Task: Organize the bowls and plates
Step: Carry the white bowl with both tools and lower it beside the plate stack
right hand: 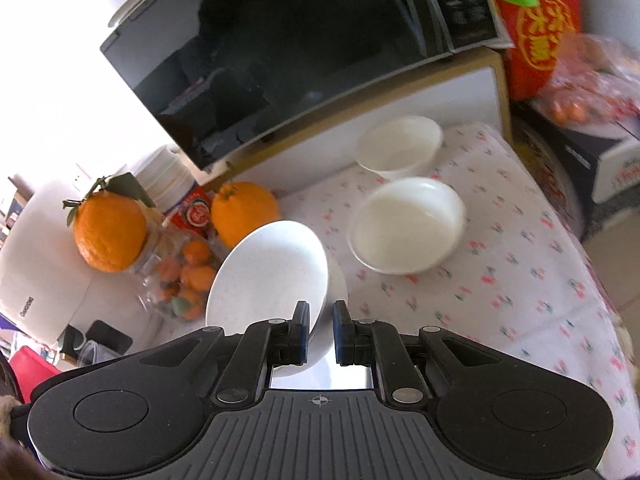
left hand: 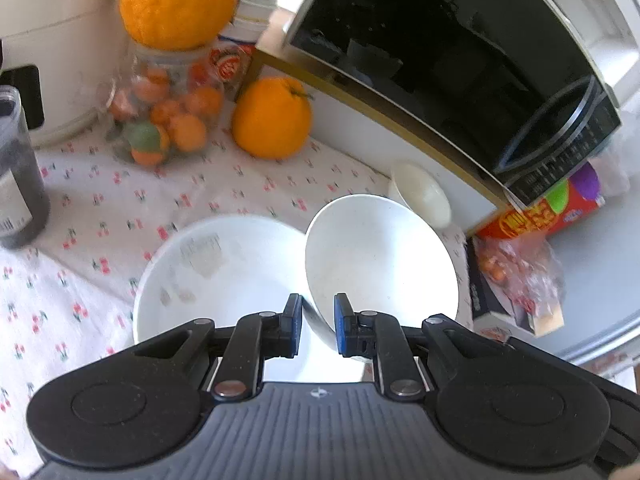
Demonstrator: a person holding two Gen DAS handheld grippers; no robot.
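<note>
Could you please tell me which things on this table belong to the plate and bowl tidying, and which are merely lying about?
Part of the job:
- bowl gripped by the left gripper
- bowl gripped by the right gripper
- two white bowls on the cloth

Lying about:
- microwave
- oranges
- fruit jar
- red box

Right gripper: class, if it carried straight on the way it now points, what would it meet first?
Probably the nearer white bowl on the cherry-print tablecloth. The right gripper already clamps a tilted white bowl; depth is uncertain.
</note>
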